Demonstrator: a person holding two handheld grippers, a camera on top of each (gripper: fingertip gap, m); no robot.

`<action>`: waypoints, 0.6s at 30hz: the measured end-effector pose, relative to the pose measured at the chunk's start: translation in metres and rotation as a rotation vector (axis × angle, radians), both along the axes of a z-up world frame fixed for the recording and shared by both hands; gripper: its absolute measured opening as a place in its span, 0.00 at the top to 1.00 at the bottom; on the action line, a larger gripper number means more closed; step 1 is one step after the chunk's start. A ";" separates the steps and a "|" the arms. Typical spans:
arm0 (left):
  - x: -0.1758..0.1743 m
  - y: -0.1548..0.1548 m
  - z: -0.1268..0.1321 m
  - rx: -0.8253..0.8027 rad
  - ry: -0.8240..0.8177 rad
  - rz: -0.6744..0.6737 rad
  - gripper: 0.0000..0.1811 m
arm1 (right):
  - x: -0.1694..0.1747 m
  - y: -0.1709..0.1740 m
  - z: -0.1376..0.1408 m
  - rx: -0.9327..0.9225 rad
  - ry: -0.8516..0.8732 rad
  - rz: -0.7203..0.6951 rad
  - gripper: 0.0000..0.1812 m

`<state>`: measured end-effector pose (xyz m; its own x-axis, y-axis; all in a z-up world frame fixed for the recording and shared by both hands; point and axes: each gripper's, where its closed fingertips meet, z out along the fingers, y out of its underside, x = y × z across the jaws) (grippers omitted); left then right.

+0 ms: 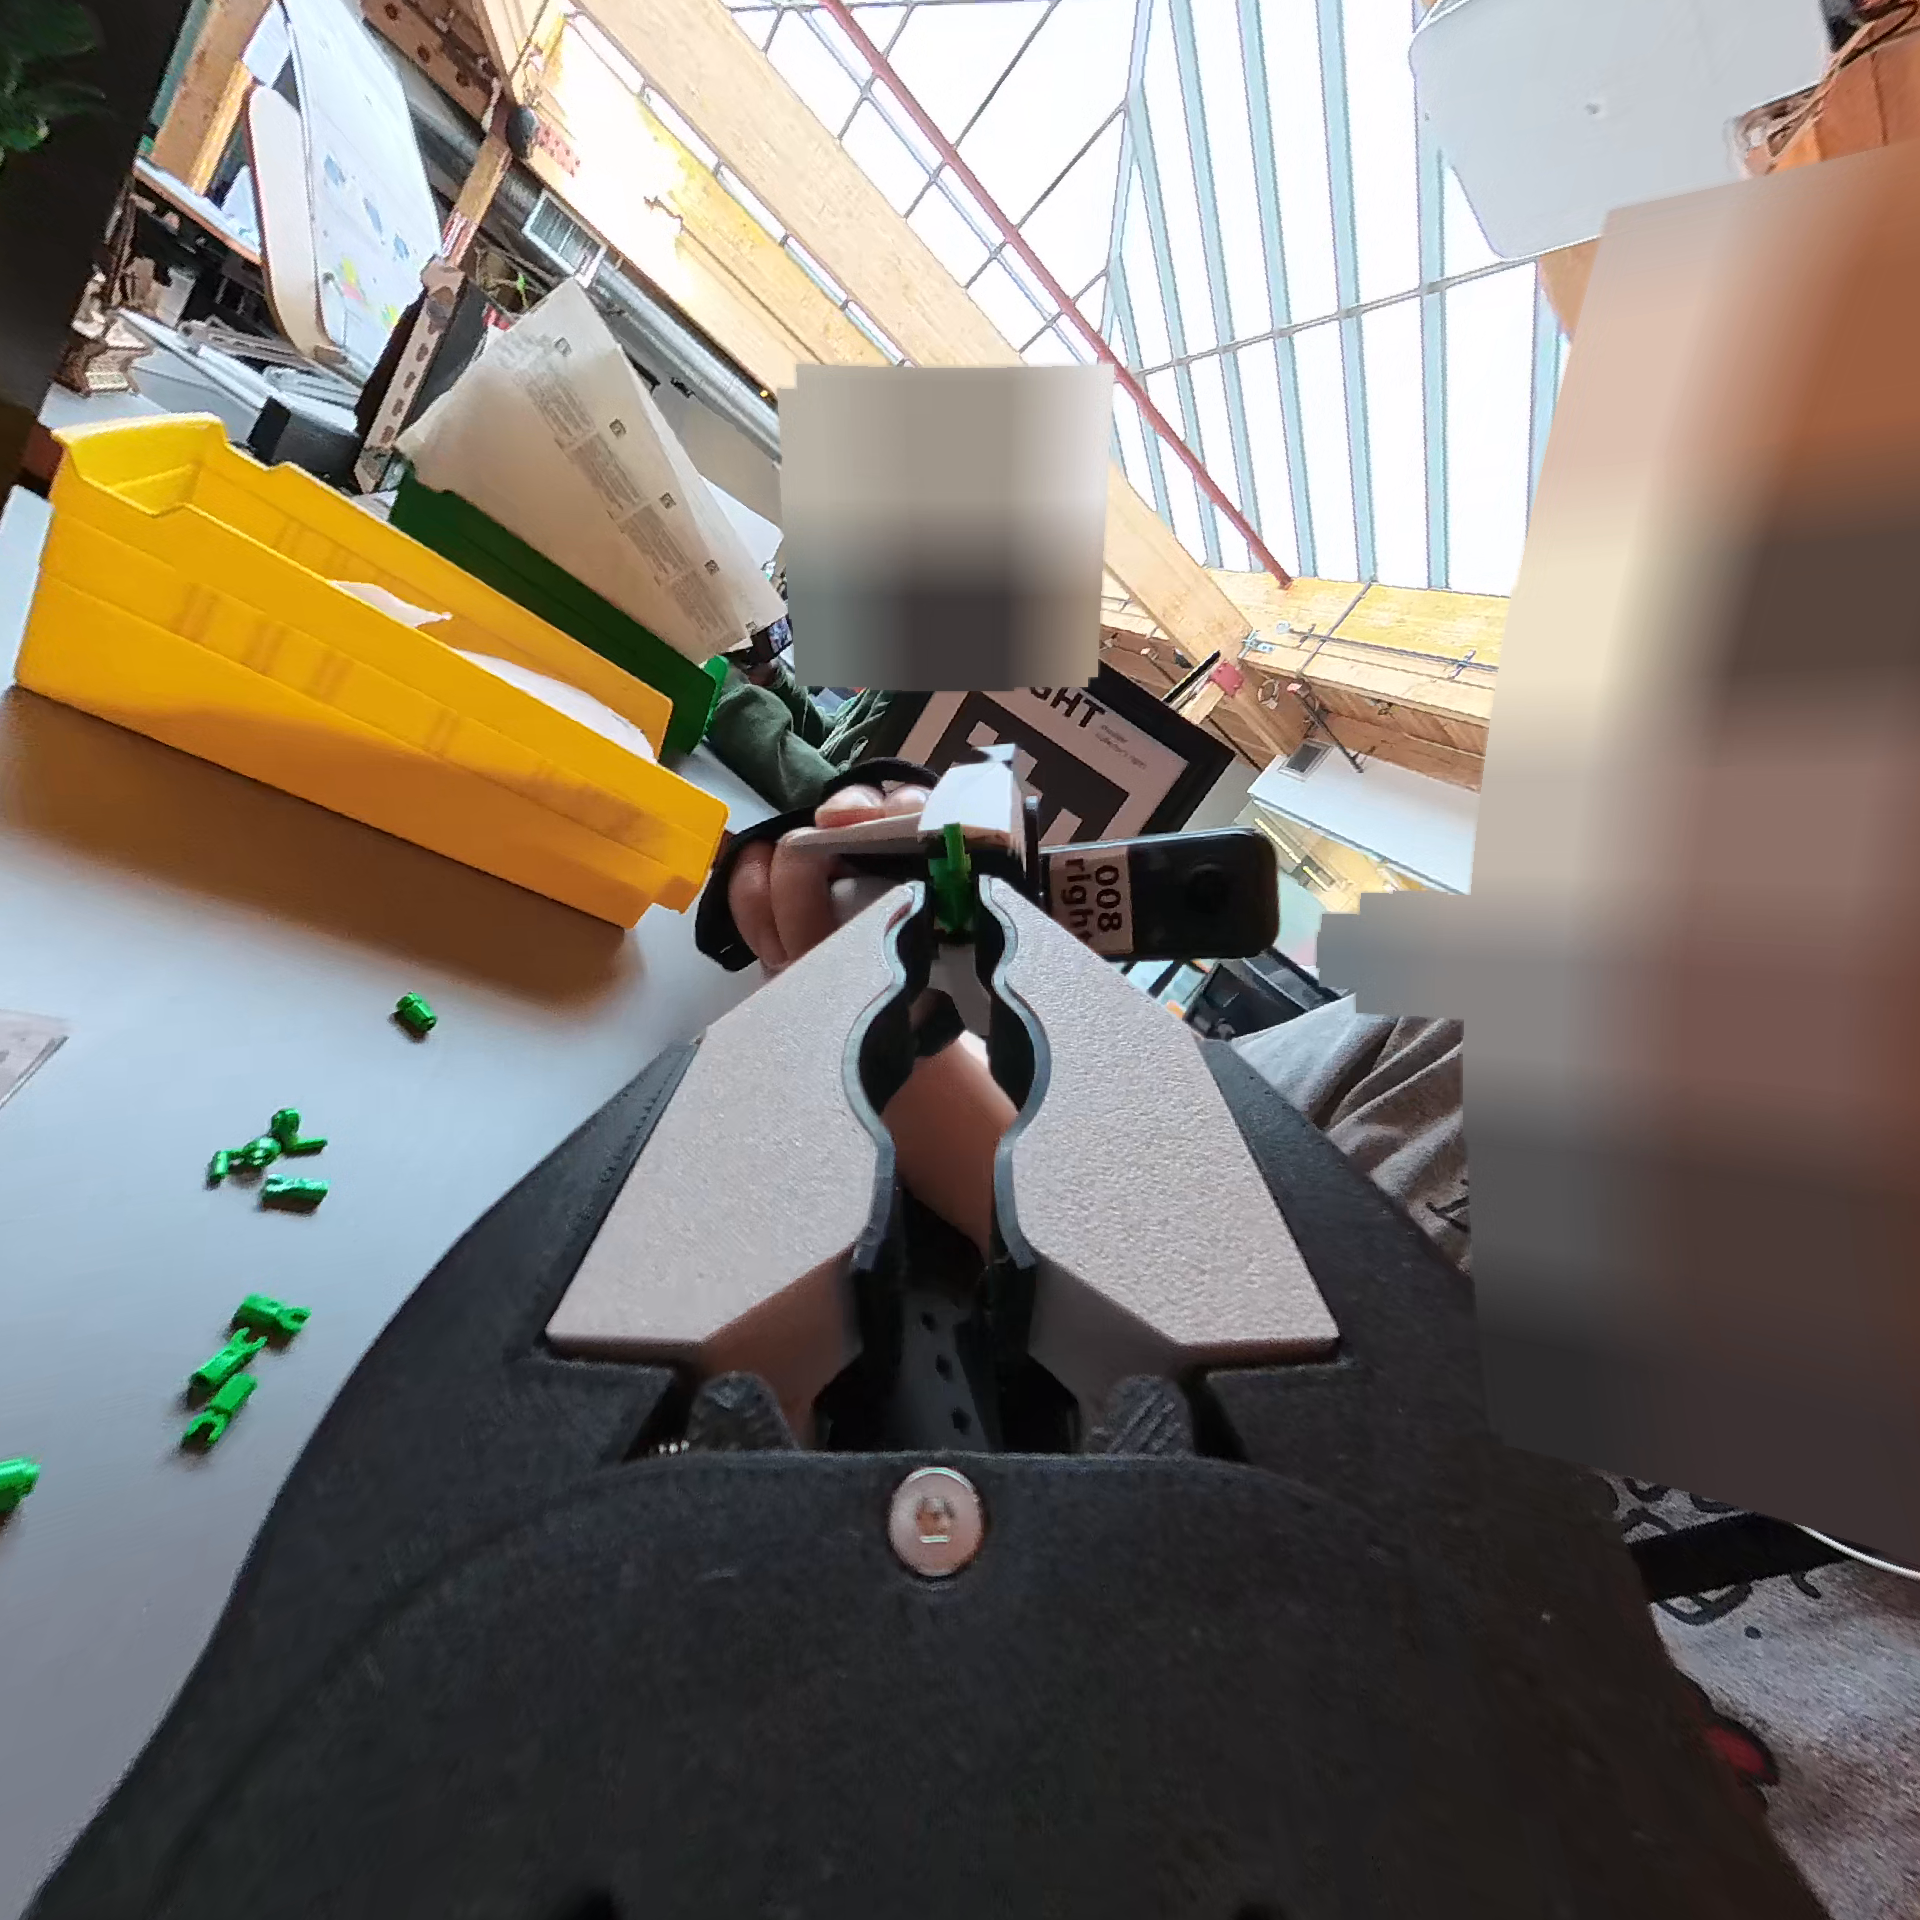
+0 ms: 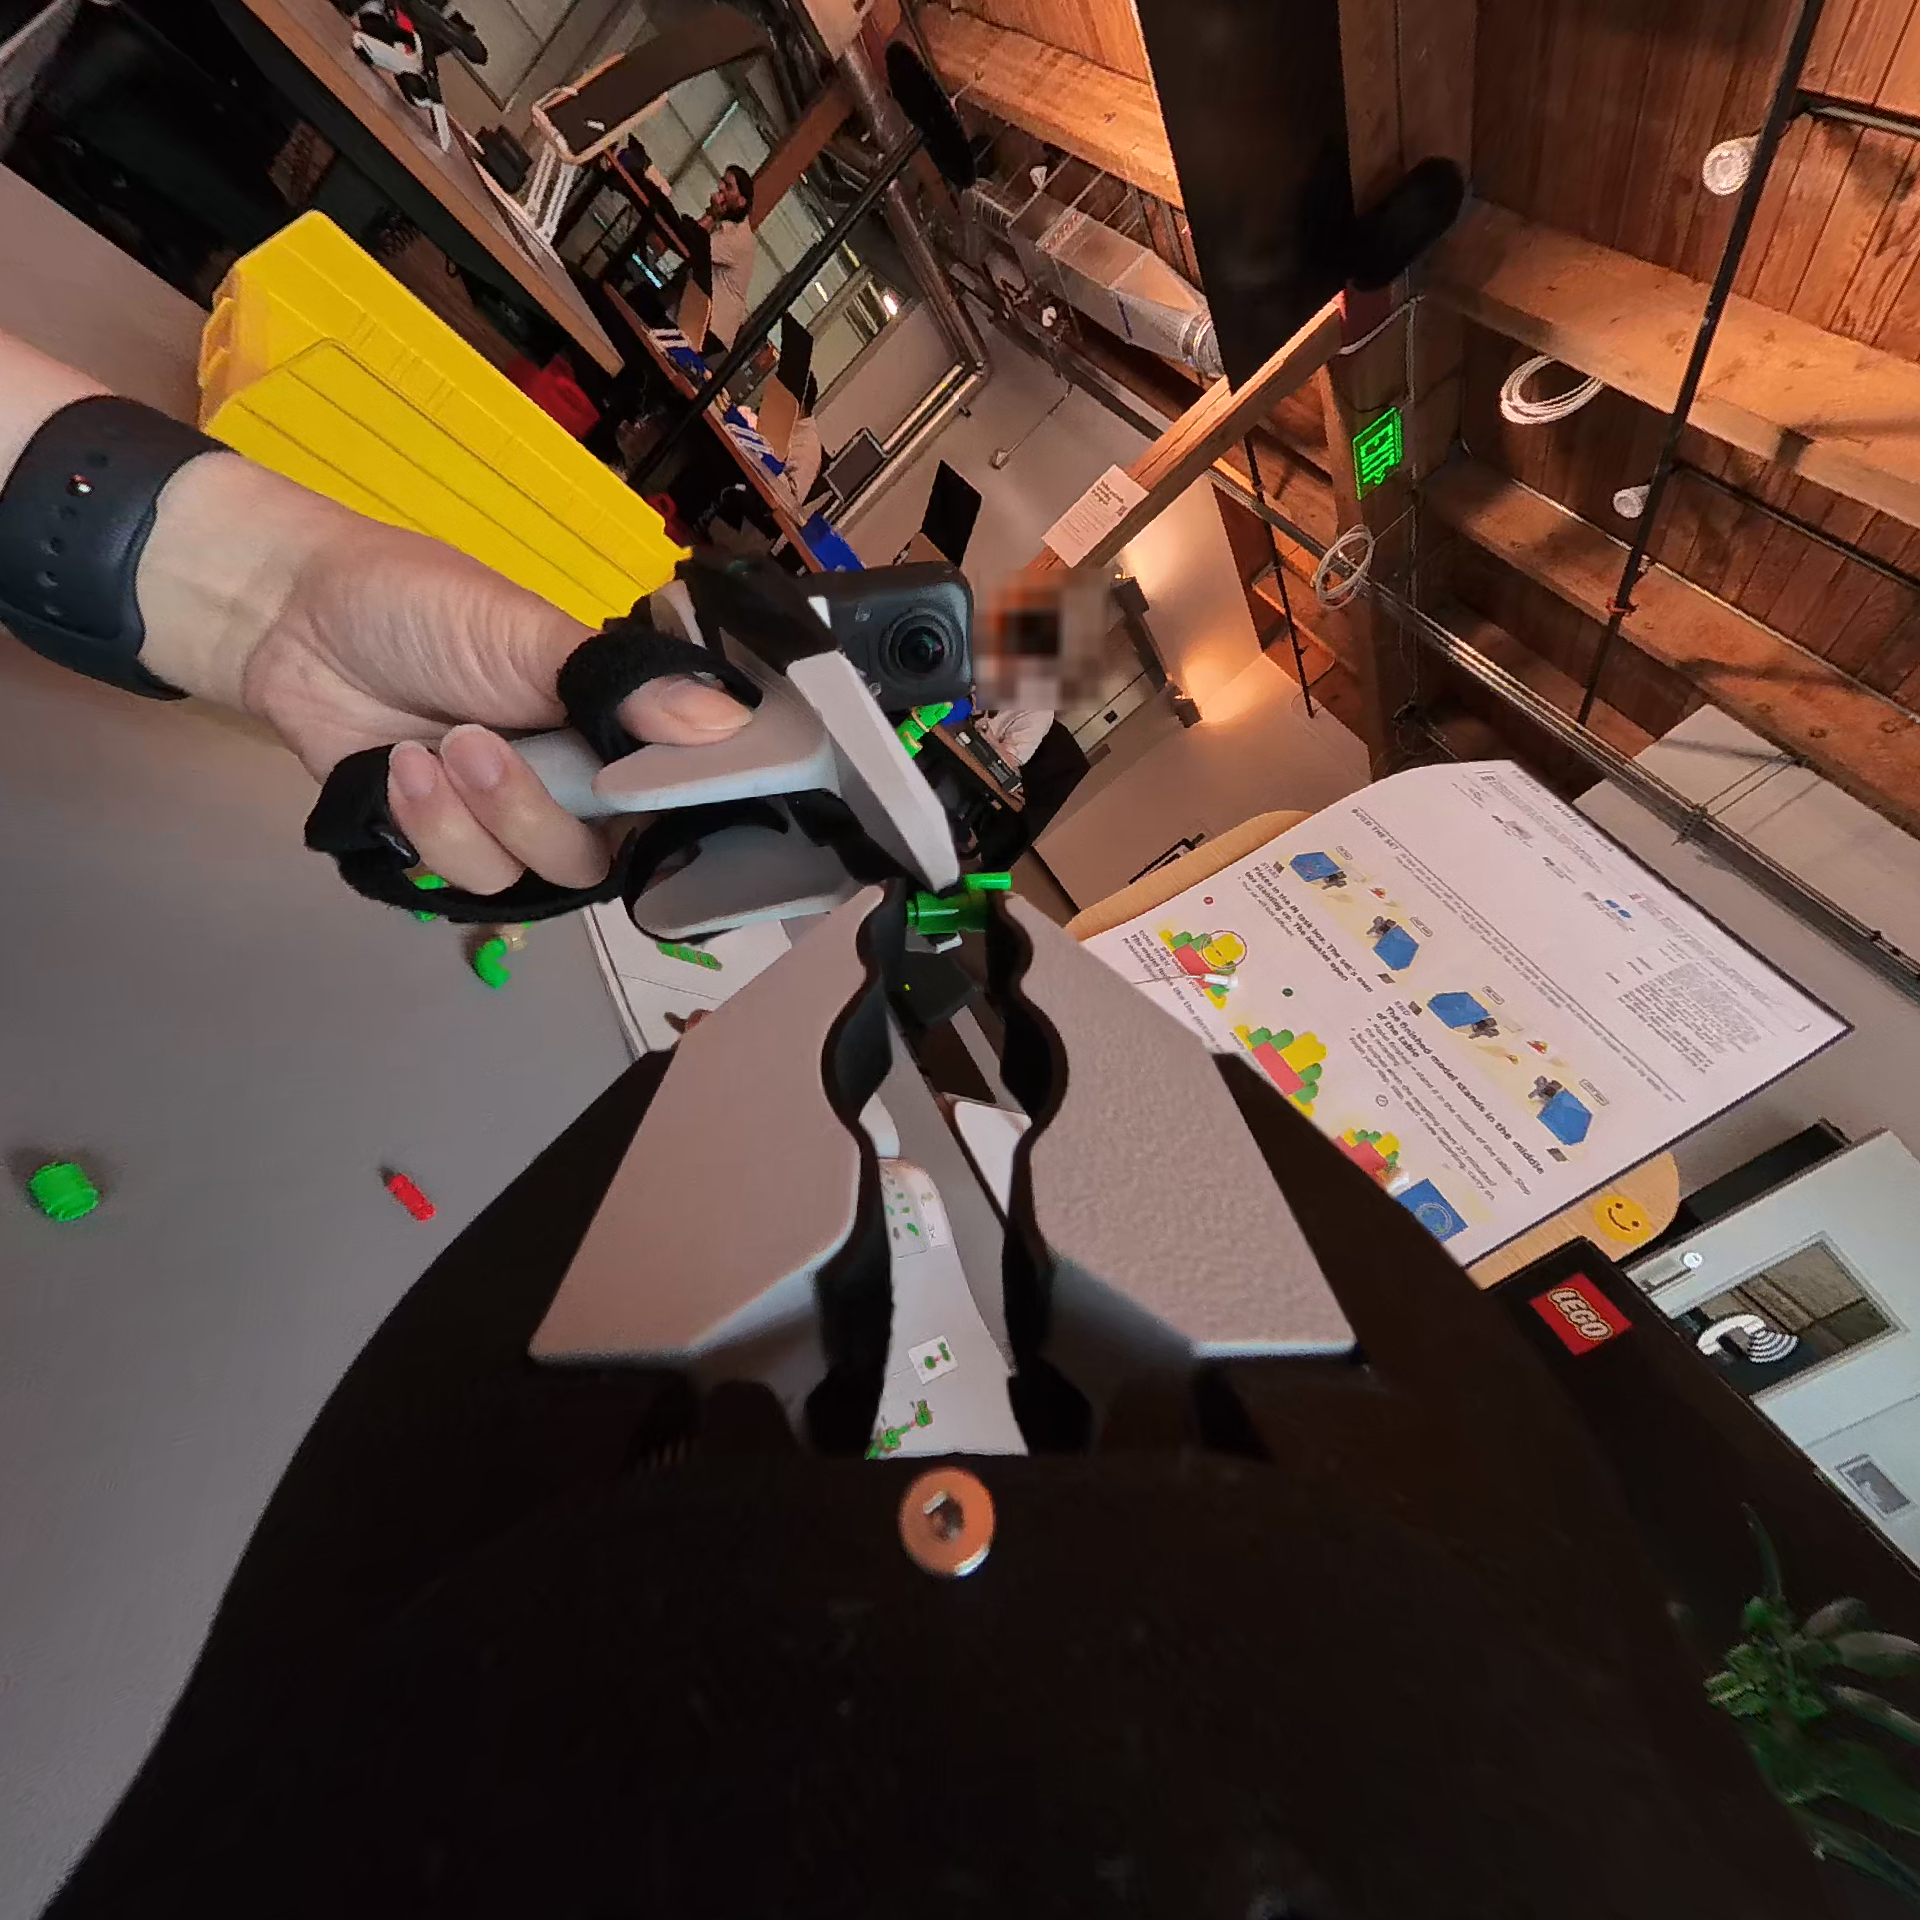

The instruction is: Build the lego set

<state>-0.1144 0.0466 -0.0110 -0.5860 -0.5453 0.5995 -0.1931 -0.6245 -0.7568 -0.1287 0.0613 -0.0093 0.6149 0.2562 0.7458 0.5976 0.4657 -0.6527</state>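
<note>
Held in the air above the grey table [image 1: 436,1226], the left gripper [image 1: 948,902] and the right gripper [image 2: 940,906] meet tip to tip, both pinching one small green lego assembly [image 2: 948,906] between them. Eight or so loose green pieces [image 1: 268,1148] lie scattered on the table, with one red piece [image 2: 410,1195]. One yellow bin [image 1: 312,665] stands behind.

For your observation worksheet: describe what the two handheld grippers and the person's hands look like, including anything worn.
Each gripper, left gripper and right gripper, has two flat grey fingers with wavy black-lined inner edges on a black body fixed by a silver screw. A small black camera sits on top. Black fabric straps loop the fingers; a dark watch band circles one wrist.
</note>
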 end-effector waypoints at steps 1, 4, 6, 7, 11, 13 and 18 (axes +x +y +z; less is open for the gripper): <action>0.000 0.000 -0.002 0.008 0.014 0.002 0.98 | 0.000 0.001 -0.003 -0.014 -0.010 0.001 0.94; 0.001 0.001 -0.007 0.035 0.051 0.003 0.98 | 0.001 0.000 -0.008 -0.043 -0.042 0.017 0.93; 0.002 0.003 -0.012 0.065 0.082 0.020 0.98 | 0.002 0.002 -0.014 -0.072 -0.060 0.016 0.93; 0.002 0.005 -0.016 0.082 0.104 0.033 0.98 | 0.002 0.003 -0.017 -0.085 -0.080 0.004 0.93; 0.004 0.014 -0.031 0.178 0.194 0.097 0.98 | 0.004 0.013 -0.034 -0.144 -0.145 -0.046 0.92; 0.003 0.015 -0.032 0.200 0.200 0.106 0.98 | 0.005 0.014 -0.035 -0.149 -0.143 -0.060 0.94; 0.001 0.011 -0.031 0.199 0.201 0.082 0.98 | 0.003 0.011 -0.034 -0.141 -0.169 -0.062 0.94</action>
